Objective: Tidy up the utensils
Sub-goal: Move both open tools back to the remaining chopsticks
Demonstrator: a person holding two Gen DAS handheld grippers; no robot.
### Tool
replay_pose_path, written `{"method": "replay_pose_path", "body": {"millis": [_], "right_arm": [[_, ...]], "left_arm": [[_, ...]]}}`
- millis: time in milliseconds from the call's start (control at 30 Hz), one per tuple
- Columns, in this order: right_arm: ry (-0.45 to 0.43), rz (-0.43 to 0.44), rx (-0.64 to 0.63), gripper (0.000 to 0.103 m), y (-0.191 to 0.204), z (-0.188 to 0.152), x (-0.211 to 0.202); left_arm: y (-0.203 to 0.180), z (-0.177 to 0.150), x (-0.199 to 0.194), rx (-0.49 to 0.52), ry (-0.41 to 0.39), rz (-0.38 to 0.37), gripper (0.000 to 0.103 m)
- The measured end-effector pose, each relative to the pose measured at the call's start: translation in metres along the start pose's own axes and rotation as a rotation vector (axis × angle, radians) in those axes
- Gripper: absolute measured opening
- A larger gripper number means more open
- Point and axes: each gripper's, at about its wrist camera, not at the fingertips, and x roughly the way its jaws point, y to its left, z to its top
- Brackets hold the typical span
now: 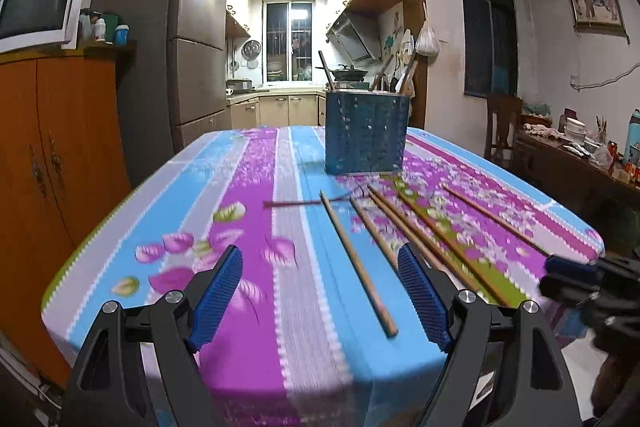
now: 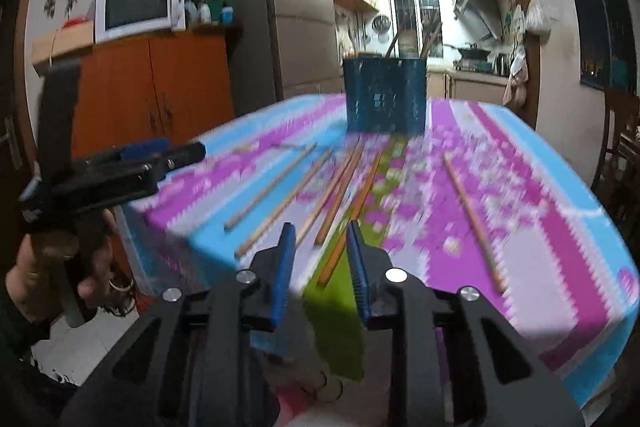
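Observation:
Several wooden chopsticks (image 1: 360, 267) lie loose on the flowered tablecloth (image 1: 248, 227), fanned out in front of a blue perforated utensil holder (image 1: 366, 135) that has a few sticks standing in it. My left gripper (image 1: 320, 251) hangs wide open over the near table edge, with one chopstick's near end in line between its fingers. In the blurred right wrist view my right gripper (image 2: 320, 229) has its jaws narrowed but apart; an orange chopstick (image 2: 348, 219) ends between them, untouched. The holder (image 2: 384, 99) stands beyond. Each gripper shows in the other's view: right (image 1: 560, 265), left (image 2: 180, 149).
An orange cabinet (image 1: 60, 155) with a microwave (image 1: 36, 11) stands left of the table, a fridge (image 1: 188, 27) behind it. A sideboard with dishes (image 1: 576, 147) and a chair (image 1: 502, 123) are at the right. A thin dark strand (image 1: 300, 203) lies by the chopsticks.

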Motion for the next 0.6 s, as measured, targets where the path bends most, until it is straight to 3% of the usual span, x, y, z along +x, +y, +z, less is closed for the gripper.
{"method": "replay_pose_path", "body": {"millis": [600], "right_arm": [[0.042, -0.106, -0.023, 0.01, 0.0, -0.021, 0.025]], "left_arm": [[-0.029, -0.042, 0.012, 0.094, 0.038, -0.105, 0.05]]}}
